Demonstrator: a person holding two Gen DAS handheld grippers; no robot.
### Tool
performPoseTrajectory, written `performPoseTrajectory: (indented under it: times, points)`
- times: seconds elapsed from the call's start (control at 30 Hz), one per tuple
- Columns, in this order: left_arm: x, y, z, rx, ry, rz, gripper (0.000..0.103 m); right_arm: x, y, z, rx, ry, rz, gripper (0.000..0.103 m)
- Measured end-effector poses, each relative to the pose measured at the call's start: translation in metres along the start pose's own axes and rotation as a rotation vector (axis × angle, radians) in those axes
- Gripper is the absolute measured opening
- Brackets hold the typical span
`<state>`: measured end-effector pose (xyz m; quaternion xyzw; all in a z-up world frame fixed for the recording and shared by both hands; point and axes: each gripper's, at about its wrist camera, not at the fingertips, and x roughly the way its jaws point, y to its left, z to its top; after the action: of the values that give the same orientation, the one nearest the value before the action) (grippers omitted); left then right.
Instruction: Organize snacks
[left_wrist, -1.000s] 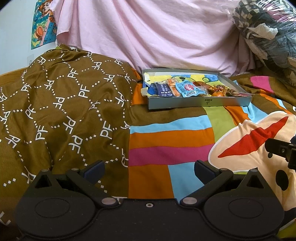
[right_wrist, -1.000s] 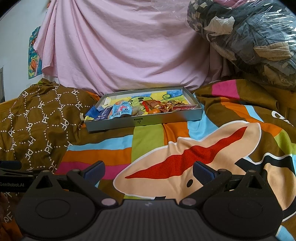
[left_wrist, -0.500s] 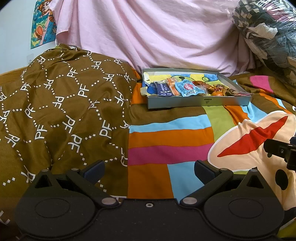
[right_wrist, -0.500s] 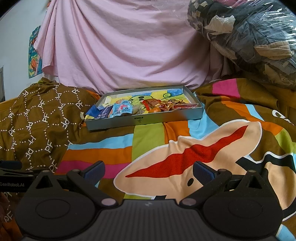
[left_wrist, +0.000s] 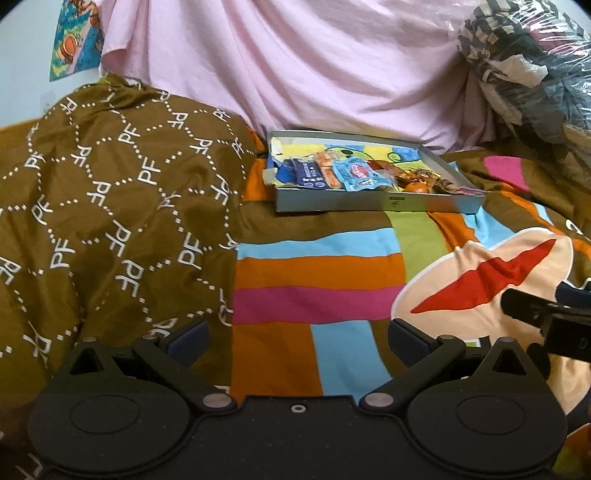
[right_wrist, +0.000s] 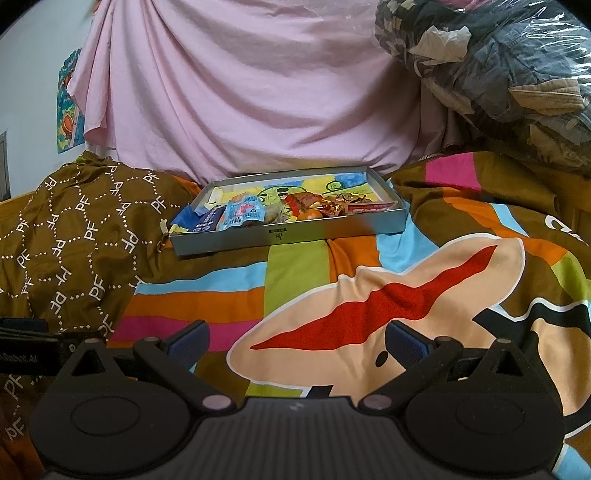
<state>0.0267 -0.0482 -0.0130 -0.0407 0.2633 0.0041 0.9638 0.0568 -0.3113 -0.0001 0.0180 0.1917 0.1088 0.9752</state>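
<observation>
A shallow grey box (left_wrist: 376, 202) (right_wrist: 258, 238) lies on the bed ahead and holds several snack packets: dark blue packets (left_wrist: 308, 173) (right_wrist: 207, 221) at its left, a light blue pouch (left_wrist: 356, 173) (right_wrist: 243, 212) in the middle, orange and red wrappers (left_wrist: 415, 186) (right_wrist: 314, 206) at its right. My left gripper (left_wrist: 297, 334) hovers open over the striped bedspread, well short of the box. My right gripper (right_wrist: 295, 338) is open too, also far from the box, with nothing between its fingers.
A brown quilt with a white letter pattern (left_wrist: 110, 206) (right_wrist: 74, 229) bulges at the left. A pink sheet (left_wrist: 295, 62) (right_wrist: 240, 92) hangs behind the box. Bagged clothes in clear plastic (left_wrist: 535, 74) (right_wrist: 498, 74) pile up at the right. A colourful bedspread (left_wrist: 321, 266) (right_wrist: 369, 295) covers the bed.
Both views have shifted only slightly; the box sits a little lower and nearer in the right wrist view. Both grippers stay open and empty.
</observation>
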Motion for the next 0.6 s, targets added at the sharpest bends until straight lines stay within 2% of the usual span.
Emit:
performPoseTrajectory:
  times: [0.6]
  points:
    - [0.0000, -0.0049, -0.0008, 0.042, 0.016, 0.004, 0.102, -0.0003, -0.0004, -0.0001, -0.003, 0.008, -0.003, 0.103]
